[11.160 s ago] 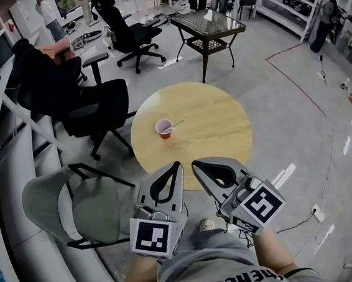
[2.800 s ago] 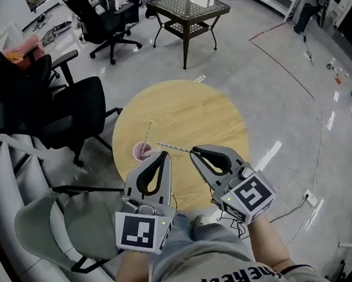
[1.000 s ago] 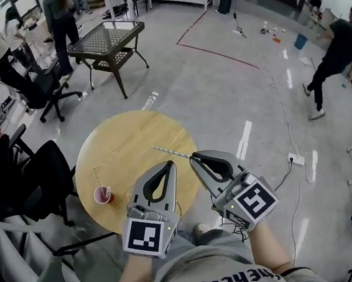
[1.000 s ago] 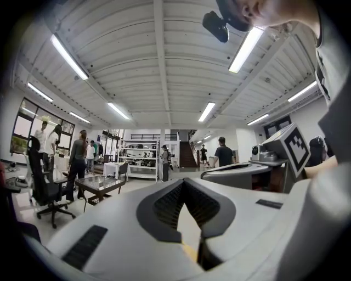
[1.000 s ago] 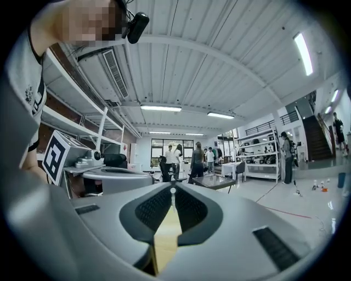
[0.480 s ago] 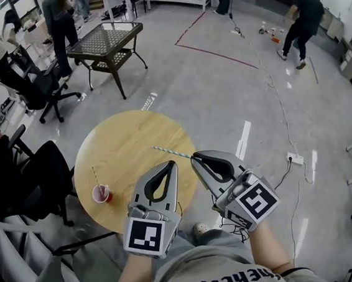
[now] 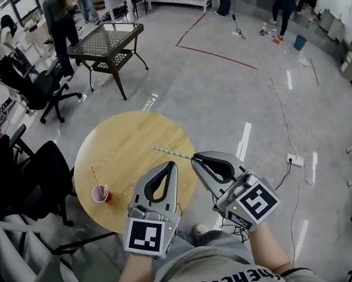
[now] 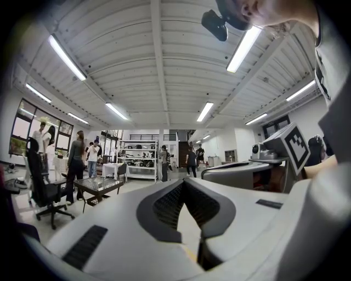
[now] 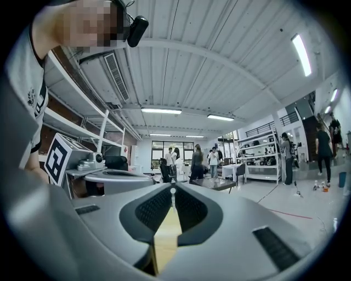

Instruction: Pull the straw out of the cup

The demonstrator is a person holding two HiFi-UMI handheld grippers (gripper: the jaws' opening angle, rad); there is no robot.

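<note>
The right gripper [image 7: 194,160] pinched the thin, pale striped straw [image 7: 171,151] by its near end. It looked light and crushable, wanting a gentle grip. The left gripper [image 7: 173,164] sat pressed together, empty.

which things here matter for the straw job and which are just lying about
Job: cup; the straw in it; a second straw pinched in the right gripper; left gripper, shut, empty.
Lying about: office chair; side table.
</note>
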